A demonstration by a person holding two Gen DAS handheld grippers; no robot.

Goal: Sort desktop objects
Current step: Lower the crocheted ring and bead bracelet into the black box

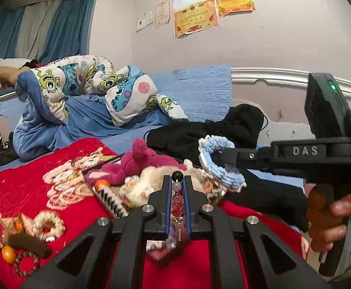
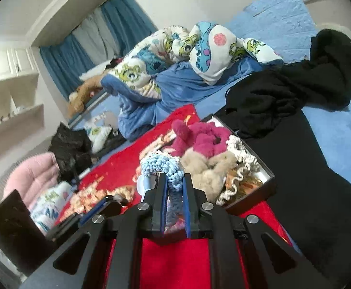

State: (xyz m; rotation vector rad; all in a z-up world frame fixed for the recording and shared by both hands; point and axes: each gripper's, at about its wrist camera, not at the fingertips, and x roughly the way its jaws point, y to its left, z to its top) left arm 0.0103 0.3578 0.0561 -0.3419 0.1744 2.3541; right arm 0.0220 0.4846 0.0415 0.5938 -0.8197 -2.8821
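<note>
Left wrist view: the box (image 1: 88,175) on the red blanket (image 1: 31,168) holds a pink plush toy (image 1: 137,161) and fluffy scrunchies. Over the box, the left hand-held gripper (image 1: 177,185) pinches a bead bracelet (image 1: 177,192); the right hand-held gripper (image 2: 175,187) is clamped on a blue scrunchie (image 2: 161,166).

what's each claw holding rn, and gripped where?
Left claw: beaded bracelet, strand pinched lengthwise between the fingers. Right claw: blue crochet scrunchie, gripped on its near loop.

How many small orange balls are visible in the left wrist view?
3: one orange ball inside the box, two on the red blanket at lower left. More may be hidden.
</note>
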